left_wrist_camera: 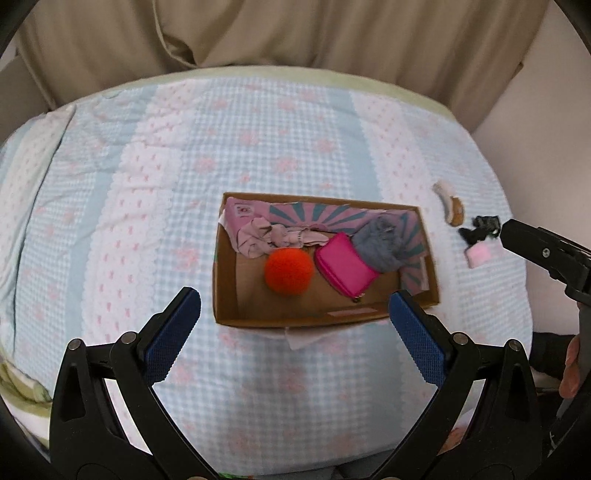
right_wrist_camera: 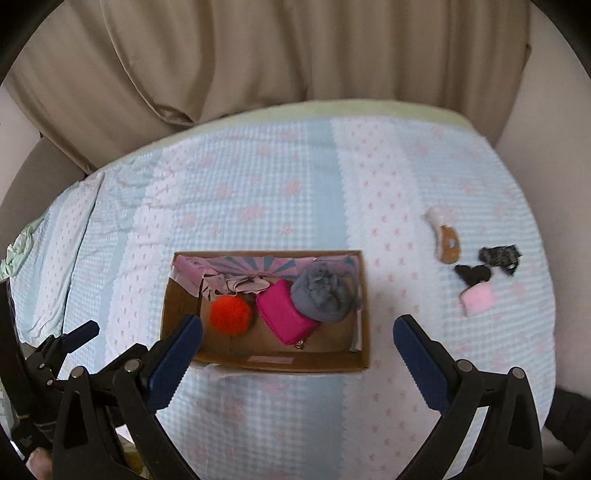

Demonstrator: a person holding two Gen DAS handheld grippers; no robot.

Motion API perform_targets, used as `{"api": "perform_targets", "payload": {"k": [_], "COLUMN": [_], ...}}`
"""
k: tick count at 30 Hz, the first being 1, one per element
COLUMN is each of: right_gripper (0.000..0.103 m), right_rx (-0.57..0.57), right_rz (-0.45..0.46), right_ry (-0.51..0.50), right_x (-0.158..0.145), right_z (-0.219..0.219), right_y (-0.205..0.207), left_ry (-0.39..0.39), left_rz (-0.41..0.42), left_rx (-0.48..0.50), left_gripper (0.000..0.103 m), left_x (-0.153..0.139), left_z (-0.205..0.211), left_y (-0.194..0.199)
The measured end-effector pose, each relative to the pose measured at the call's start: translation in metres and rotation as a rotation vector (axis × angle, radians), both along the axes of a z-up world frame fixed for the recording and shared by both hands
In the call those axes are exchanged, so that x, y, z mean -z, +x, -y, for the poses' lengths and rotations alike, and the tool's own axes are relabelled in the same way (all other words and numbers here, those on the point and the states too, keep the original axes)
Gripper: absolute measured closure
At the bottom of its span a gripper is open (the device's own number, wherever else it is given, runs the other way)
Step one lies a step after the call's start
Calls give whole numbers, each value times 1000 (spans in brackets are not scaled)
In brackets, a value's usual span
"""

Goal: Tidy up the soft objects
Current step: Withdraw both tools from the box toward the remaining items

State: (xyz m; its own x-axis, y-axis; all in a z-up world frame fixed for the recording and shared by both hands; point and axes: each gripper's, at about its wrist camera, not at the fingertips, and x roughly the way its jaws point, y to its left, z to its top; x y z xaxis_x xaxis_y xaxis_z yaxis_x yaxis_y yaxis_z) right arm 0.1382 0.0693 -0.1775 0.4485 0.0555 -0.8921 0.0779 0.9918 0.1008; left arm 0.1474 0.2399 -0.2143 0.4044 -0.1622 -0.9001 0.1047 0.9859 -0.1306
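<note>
A cardboard box [left_wrist_camera: 225,288] [right_wrist_camera: 364,325] sits on the bed and holds a red pompom [left_wrist_camera: 288,271] [right_wrist_camera: 231,310], a magenta pouch [left_wrist_camera: 345,266] [right_wrist_camera: 284,314], a grey fluffy hat [left_wrist_camera: 380,242] [right_wrist_camera: 323,293] and a mauve cloth [left_wrist_camera: 266,236] [right_wrist_camera: 236,284]. To the right of the box lie a brown and white item [left_wrist_camera: 452,206] [right_wrist_camera: 448,243], a black item [left_wrist_camera: 480,227] [right_wrist_camera: 487,267] and a pink item [left_wrist_camera: 480,254] [right_wrist_camera: 476,299]. My left gripper [left_wrist_camera: 295,321] is open and empty above the box's near edge. My right gripper [right_wrist_camera: 297,350] is open and empty; it also shows in the left wrist view [left_wrist_camera: 546,251].
A blue gingham quilt with pink flowers [left_wrist_camera: 258,140] [right_wrist_camera: 277,192] covers the bed. Beige curtains [left_wrist_camera: 295,33] [right_wrist_camera: 295,48] hang behind it. A green cloth [right_wrist_camera: 18,251] lies at the bed's left edge.
</note>
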Motion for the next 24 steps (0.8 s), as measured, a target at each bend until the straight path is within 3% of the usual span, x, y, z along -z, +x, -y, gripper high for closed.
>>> {"api": "perform_targets", "payload": {"k": [6,13,18,24], "right_gripper": [0,0,0,0], "right_rx": [21,66,44,-10], "right_rz": [73,125,149,162], "right_ry": [-40,-38,-52,-59], "right_x": [-33,-58,-66,-67], "right_z": [25,91,161,248], "right_y": [-32,-61,-73,-73], "left_ry": [-4,-32,-41,-41], "left_rz": [58,94,115,100], "left_rx": [21,38,-1,-5], "left_gripper": [1,1,1,1], "left_x": [-35,-59,-68,-59], "left_z": [25,81,142,229], "left_y": [-21,-36,-44,-42]}}
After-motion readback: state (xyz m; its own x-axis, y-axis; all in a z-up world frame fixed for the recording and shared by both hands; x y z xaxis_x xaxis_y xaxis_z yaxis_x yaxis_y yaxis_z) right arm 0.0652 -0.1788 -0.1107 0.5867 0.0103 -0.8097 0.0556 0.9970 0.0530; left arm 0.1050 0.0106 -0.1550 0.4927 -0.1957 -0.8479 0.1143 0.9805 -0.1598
